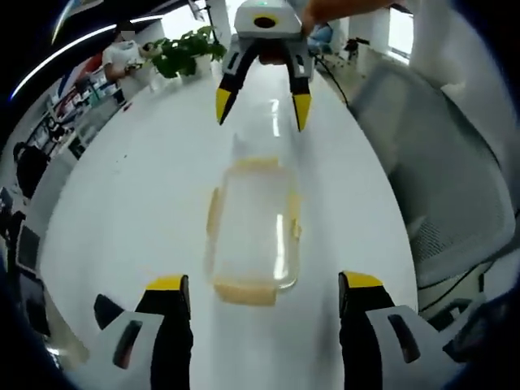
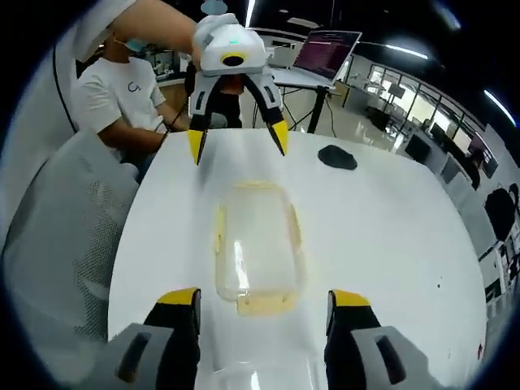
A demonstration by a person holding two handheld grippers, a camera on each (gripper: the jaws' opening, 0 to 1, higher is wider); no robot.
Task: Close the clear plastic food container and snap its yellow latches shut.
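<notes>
On the white table [image 1: 122, 211] between our two grippers lies the container [image 1: 252, 231], lid down over it as far as we can tell, with yellow latches [image 1: 214, 213] along its sides and ends. We hold the left gripper [image 1: 264, 292] just short of its near end, jaws wide apart and holding nothing; the right gripper [image 2: 264, 302] faces it from the opposite end, equally wide and empty. To do this step well, we judge that we should steady the box with one gripper and press each latch flat with the other, one at a time, since the light box could slide on the smooth top. A chair [image 1: 443, 179] stands beside the table, a plant [image 1: 185, 50] at its far end, and a dark object [image 2: 336, 157] and laptop [image 2: 329, 50] lie well apart; nothing blocks us.
</notes>
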